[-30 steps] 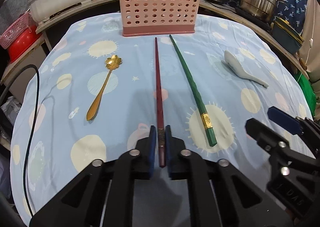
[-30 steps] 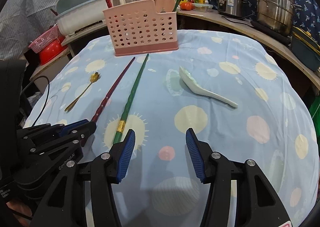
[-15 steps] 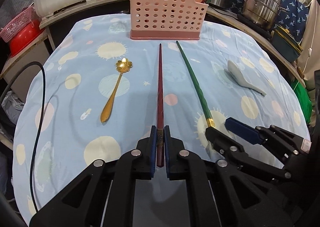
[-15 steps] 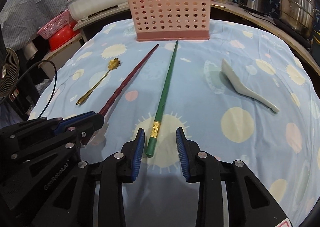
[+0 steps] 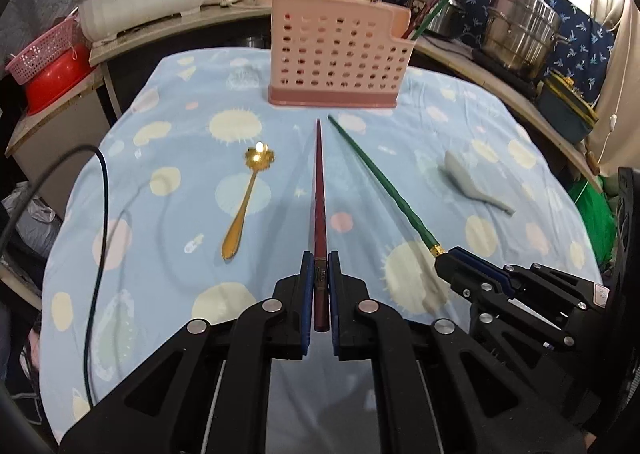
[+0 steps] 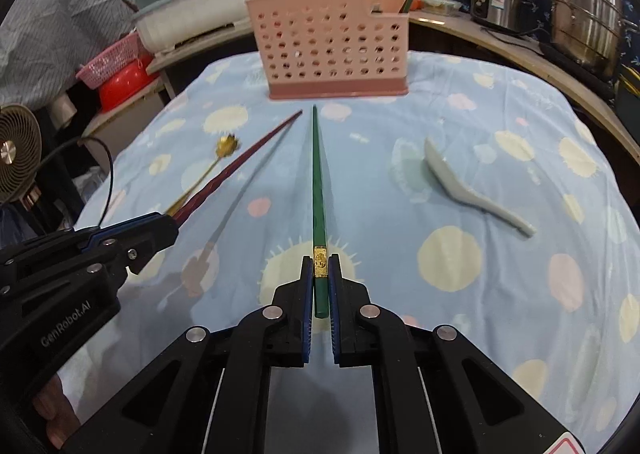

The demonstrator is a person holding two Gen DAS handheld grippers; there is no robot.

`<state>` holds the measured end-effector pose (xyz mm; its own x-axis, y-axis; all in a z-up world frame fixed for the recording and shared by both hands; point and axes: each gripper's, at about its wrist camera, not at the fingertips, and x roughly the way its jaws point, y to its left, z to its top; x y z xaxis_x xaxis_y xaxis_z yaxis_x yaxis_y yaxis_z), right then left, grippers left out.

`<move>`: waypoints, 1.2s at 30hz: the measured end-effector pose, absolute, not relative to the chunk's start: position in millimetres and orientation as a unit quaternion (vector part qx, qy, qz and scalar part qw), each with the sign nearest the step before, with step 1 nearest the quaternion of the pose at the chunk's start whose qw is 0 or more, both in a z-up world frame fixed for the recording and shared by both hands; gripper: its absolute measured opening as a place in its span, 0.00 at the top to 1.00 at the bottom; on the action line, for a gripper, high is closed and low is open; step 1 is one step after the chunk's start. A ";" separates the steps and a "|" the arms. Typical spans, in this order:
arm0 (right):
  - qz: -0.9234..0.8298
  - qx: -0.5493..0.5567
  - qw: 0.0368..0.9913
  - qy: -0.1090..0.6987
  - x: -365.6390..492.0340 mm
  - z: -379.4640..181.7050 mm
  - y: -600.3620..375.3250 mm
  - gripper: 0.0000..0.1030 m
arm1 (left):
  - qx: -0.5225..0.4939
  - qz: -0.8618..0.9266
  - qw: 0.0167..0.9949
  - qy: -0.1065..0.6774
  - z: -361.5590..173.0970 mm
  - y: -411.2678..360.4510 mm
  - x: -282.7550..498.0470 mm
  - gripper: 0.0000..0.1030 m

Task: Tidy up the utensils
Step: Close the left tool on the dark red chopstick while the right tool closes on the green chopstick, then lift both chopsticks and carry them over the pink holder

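Utensils lie spread over the counter (image 5: 132,190) in front of us, and two of them are now in our grip. Our left gripper (image 5: 320,294) has its fingers clamped on the thick end of the dark red chopstick (image 5: 320,190); its shadow on the cloth, seen in the right wrist view, suggests it is lifted off the cloth. Our right gripper (image 6: 320,286) has just been closing, and its fingers now pinch the green chopstick (image 6: 318,182) right at the gold band near its blunt end.

We hold both sticks by the heavy ends so that the thin tips point ahead toward the pink perforated holder (image 5: 338,54) standing at the far side of the counter. That way, we judge, each tip can be steered over the rim and dropped in point-first. Both tips reach close to the holder's base.

The gold spoon (image 5: 248,198) rests to the left of the red chopstick, well apart from it, and the white ceramic spoon (image 5: 472,186) rests to the right of the green one. Neither is touched yet. A green chopstick already leans in the holder's right compartment, which hints where its partner belongs.
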<state>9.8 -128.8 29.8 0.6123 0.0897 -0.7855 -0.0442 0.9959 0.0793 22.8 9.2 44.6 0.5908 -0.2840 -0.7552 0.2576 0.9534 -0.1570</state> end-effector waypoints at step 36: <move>0.031 0.028 0.969 0.245 27.5 233.8 -162.3 0.93 | 0.002 -0.166 0.959 0.228 254.9 -6.5 55.2 0.93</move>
